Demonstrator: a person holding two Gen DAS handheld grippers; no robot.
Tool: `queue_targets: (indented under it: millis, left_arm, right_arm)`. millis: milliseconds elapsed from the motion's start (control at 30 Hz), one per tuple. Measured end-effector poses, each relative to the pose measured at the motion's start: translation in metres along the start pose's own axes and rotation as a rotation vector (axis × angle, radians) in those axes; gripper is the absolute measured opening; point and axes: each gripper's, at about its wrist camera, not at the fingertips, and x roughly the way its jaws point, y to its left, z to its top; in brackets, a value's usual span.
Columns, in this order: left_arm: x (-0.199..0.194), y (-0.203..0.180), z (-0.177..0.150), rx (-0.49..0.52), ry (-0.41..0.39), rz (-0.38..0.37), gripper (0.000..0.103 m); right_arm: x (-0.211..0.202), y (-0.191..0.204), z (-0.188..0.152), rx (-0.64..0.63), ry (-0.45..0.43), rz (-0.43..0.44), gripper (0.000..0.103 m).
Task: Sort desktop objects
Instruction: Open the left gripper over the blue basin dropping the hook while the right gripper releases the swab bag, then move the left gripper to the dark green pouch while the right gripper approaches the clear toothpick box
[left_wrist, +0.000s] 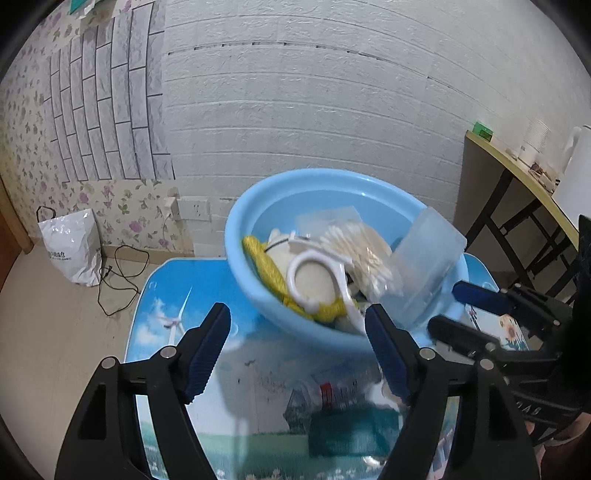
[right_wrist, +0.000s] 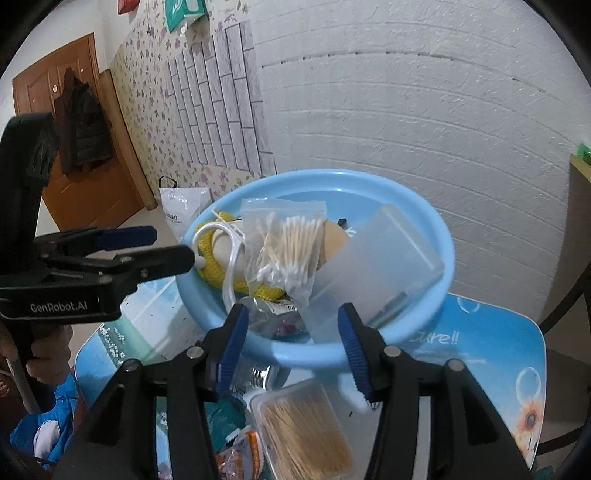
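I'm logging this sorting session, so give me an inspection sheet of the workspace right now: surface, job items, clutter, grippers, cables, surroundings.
Surface: small table with a printed blue sky picture top.
Job's things: blue basin on the table, holding a bag of cotton swabs, a frosted plastic box, a yellow cord and a white plastic loop.
Clutter: toothpick box and snack wrappers on the table in front of the basin.
Grippers: left gripper open, empty; right gripper open, empty, at the basin's near rim.
Cables: black cable loose on the floor.
Surroundings: white bag by the wall, wooden door, side desk.
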Motion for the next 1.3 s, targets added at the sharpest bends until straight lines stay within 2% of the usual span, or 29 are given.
queue_targets:
  millis: [167, 300, 567, 767, 933, 1233, 1300]
  left_arm:
    - [-0.009, -0.003, -0.013, 0.002, 0.008, -0.001, 0.077]
    - [-0.011, -0.006, -0.020, 0.002, 0.014, -0.004, 0.077]
    - [-0.010, -0.009, -0.039, -0.039, 0.066, -0.026, 0.083]
    - [-0.011, -0.009, -0.051, -0.045, 0.092, -0.015, 0.084]
    - [-0.011, -0.003, -0.059, -0.045, 0.110, 0.003, 0.089]
    - [-0.008, 0.006, -0.078, -0.062, 0.152, 0.009, 0.089]
    - [-0.008, 0.008, -0.080, -0.065, 0.152, 0.008, 0.089]
  right_arm:
    - [-0.014, 0.000, -0.006, 0.014, -0.006, -0.009, 0.055]
    - [-0.010, -0.010, -0.022, 0.062, 0.046, -0.027, 0.055]
    - [-0.016, -0.016, -0.044, 0.104, 0.076, -0.049, 0.055]
    - [-0.013, -0.012, -0.052, 0.121, 0.103, -0.055, 0.055]
    - [-0.019, -0.016, -0.064, 0.147, 0.109, -0.075, 0.056]
    - [-0.016, -0.026, -0.085, 0.195, 0.157, -0.108, 0.062]
    - [-0.016, -0.028, -0.088, 0.203, 0.157, -0.112, 0.067]
